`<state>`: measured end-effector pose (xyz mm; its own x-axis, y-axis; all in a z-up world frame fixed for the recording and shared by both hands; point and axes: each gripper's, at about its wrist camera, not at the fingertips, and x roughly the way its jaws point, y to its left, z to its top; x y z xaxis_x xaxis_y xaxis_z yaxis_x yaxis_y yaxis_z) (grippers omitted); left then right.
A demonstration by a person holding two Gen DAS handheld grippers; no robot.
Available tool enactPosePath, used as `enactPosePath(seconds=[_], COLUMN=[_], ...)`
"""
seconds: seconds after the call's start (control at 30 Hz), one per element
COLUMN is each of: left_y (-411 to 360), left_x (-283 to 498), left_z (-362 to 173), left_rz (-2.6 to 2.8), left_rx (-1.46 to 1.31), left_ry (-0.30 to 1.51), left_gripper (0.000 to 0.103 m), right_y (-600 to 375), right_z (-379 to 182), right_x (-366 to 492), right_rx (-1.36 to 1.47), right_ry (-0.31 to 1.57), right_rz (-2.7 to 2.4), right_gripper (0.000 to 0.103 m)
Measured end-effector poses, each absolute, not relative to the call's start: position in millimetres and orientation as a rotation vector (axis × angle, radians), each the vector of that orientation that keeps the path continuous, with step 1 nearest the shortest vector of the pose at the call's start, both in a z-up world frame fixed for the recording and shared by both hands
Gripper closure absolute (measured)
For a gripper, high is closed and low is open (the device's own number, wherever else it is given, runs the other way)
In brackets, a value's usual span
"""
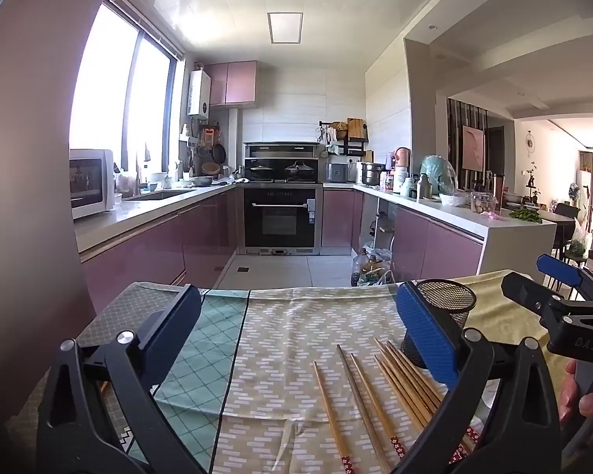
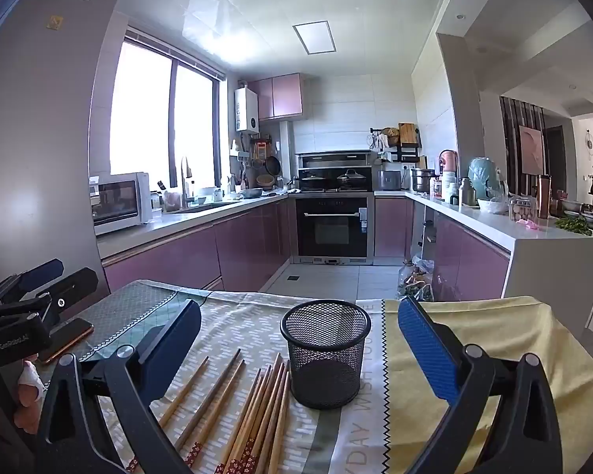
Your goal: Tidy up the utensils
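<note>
- So the left gripper point(image 1: 298, 330) is hanging low over the table, jaws spread all the way, nothing between them but patterned cloth point(image 1: 280, 324).
- Same deal with the right gripper point(image 2: 300, 335): wide open, not gripping anything. From its own camera the mesh cup point(image 2: 325, 355) sits right in the gap between the fingers, but the pads aren't touching it.
- The chopsticks point(image 2: 253, 403) are lying flat on the cloth, a loose fan of wooden sticks just left of the cup, tips pointing away toward the kitchen, the red flowery ends nearest the camera. A couple lie spread off to the left, the rest bunch up beside the cup.
- The cup stands upright and looks empty; the closest sticks look like they're up against its base.
- There's a phone point(image 2: 65, 339) on the cloth off to the left, near the left gripper.
- In the left view, a hand point(image 1: 587, 395) shows at the right edge, holding the right gripper's handle.
- Behind it all: pink cabinets, an oven point(image 1: 280, 217), and a microwave point(image 1: 91, 183) by the window.
</note>
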<state>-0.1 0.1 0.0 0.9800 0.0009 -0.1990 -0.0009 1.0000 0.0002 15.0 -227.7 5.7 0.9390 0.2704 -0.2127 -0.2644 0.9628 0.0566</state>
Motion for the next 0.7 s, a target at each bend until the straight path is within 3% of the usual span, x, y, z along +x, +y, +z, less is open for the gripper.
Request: enactPosePath(seconds=[0.7], left_y=[-1.7], left_x=[-6.8], left_z=[3.2], left_rz=[-0.015], left_rx=[-0.009], left_ry=[0.163], left_gripper=[0.006], right_y=[-227.5], right_z=[3.5], right_x=[12.9], right_rx=[0.035], right_ry=[0.214], right_rz=[0.269], right_gripper=[0.006])
